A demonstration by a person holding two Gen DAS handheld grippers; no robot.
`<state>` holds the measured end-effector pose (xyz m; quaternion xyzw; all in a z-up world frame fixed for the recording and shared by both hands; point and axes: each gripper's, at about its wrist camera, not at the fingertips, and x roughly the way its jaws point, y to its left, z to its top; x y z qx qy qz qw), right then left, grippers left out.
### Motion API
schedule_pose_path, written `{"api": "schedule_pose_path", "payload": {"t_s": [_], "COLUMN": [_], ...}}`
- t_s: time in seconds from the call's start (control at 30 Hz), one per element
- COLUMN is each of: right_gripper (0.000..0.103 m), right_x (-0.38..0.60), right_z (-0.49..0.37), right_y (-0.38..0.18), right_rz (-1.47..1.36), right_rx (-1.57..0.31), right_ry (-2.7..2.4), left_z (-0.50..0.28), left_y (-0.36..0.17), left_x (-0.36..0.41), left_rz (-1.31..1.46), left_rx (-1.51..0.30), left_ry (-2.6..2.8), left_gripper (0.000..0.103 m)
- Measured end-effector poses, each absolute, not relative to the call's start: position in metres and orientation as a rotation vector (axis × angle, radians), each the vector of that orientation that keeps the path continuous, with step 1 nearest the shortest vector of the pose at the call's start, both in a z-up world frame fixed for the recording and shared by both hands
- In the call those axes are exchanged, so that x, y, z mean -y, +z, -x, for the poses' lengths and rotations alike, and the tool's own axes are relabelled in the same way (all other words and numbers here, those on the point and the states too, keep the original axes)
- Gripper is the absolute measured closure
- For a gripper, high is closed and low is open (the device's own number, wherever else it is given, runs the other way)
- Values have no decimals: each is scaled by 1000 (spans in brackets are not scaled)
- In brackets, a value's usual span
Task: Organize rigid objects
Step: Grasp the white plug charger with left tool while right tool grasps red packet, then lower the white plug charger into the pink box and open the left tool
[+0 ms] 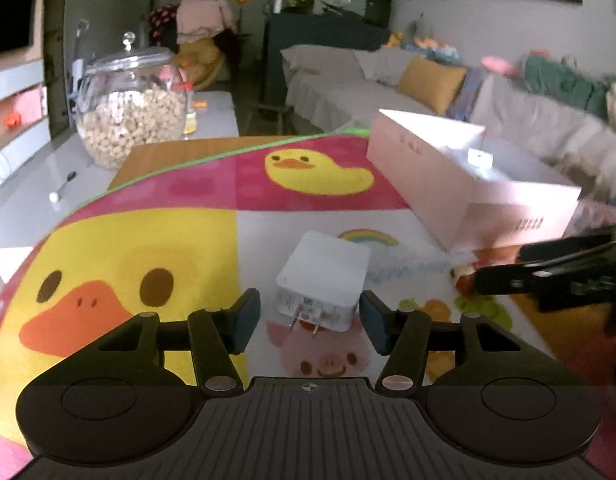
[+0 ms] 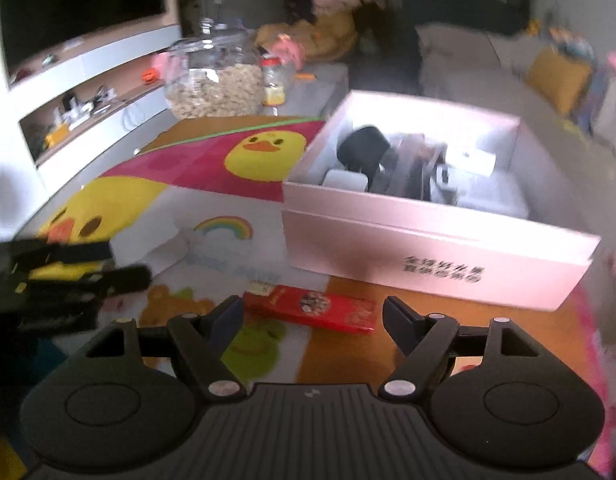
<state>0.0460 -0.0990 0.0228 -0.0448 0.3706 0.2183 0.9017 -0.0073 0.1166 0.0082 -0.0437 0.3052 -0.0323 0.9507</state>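
White charger (image 1: pixel 321 280), rigid, light and smooth-sided, lies prongs toward the left gripper (image 1: pixel 309 322), whose spread fingers (image 1: pixel 244 320) should pinch its flat sides; right gripper (image 2: pixel 312 324) also open.

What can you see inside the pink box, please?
Inside the pink box, a black rounded item, a white block and a white adapter show; the blurred middle and anything beneath stay hidden.

Dim indoor light; glare whitens the box (image 1: pixel 463 176) rim and its inner walls in the right view. The right view is smeared with blur. Fisheye bends both pictures' edges.
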Motion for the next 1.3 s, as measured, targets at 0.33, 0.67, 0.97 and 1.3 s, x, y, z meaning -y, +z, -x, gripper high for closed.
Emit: {"api": "schedule_pose_path", "payload": {"t_s": [0.33, 0.67, 0.97, 1.3], "right_gripper": [20, 20, 20, 20], "right_x": [76, 120, 148, 156], "right_z": [-46, -9, 15, 13], "right_y": [10, 22, 14, 12], "right_rz": [139, 127, 144, 75], "right_rx": [-744, -694, -662, -677], "right_ry": [374, 354, 320, 323], "left_z": [9, 8, 6, 3], "left_y": [7, 6, 7, 8], "left_x": [-120, -120, -101, -101], "left_rz": [127, 128, -1, 7], "left_rx": [-619, -623, -648, -658], "left_ry": [-75, -75, -40, -85], "left_gripper": [43, 43, 42, 39]}}
